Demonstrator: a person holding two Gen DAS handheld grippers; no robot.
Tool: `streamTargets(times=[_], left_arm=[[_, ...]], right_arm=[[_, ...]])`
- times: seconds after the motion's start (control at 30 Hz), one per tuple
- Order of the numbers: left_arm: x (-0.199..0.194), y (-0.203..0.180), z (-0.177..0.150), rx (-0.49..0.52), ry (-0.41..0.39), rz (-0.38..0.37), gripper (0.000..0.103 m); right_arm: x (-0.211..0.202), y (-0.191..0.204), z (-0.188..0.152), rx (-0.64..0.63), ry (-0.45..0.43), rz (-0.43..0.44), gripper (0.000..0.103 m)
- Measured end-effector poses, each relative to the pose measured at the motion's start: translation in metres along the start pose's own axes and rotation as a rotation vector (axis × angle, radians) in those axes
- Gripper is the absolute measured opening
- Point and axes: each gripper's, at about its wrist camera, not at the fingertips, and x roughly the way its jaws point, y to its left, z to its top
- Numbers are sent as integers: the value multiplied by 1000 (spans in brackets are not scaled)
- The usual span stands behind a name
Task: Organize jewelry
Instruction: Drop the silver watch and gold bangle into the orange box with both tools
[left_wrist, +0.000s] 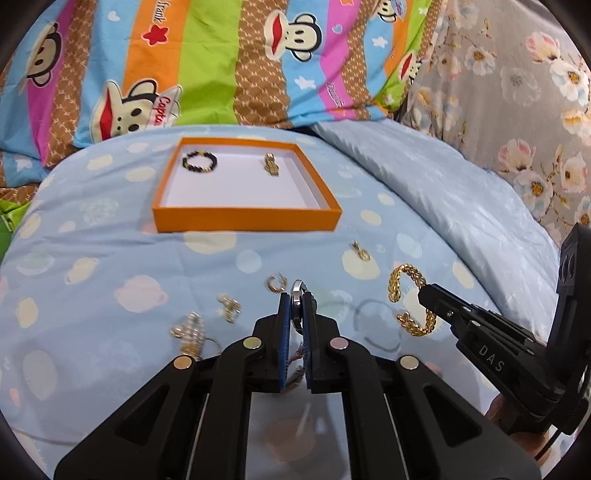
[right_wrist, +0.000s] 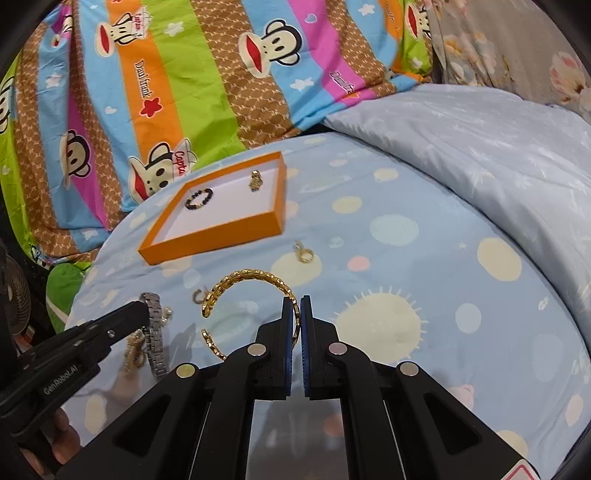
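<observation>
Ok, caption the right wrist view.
Right gripper clamps a gold cuff bracelet above the bedsheet, orange tray ahead.

The left gripper (left_wrist: 296, 295) is glossy black moulded plastic with 2 flat blue ribbed pads (left_wrist: 283, 332) and 4 round silvery discs on its linkage arms; white lettering "GenRobot.AI" runs along its side in the right wrist view. The right gripper (right_wrist: 298, 301) has the same black build, blue pads (right_wrist: 305, 343) and 4 discs, with "DAS" in white and a small screw.

"DAS" on right claw (left_wrist: 424, 295); "GenRobot.AI" on left claw (right_wrist: 146, 314)
</observation>
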Motion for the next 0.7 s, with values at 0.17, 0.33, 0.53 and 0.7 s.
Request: streamTargets(times=[0.17, 0.33, 0.53, 0.7], left_arm=[[-25, 14, 21, -6, -65, 22, 5], [-39, 27, 49, 11, -126, 58, 5], [-28, 41, 90, 30, -180, 92, 5], [1, 52, 121, 25, -195, 96, 5]], right_arm=[[-7, 10, 13, -22, -34, 7, 4], [-5, 21, 38, -48, -69, 26, 4], [21, 36, 77, -65, -88, 41, 4], [61, 48, 107, -67, -70, 63, 4]])
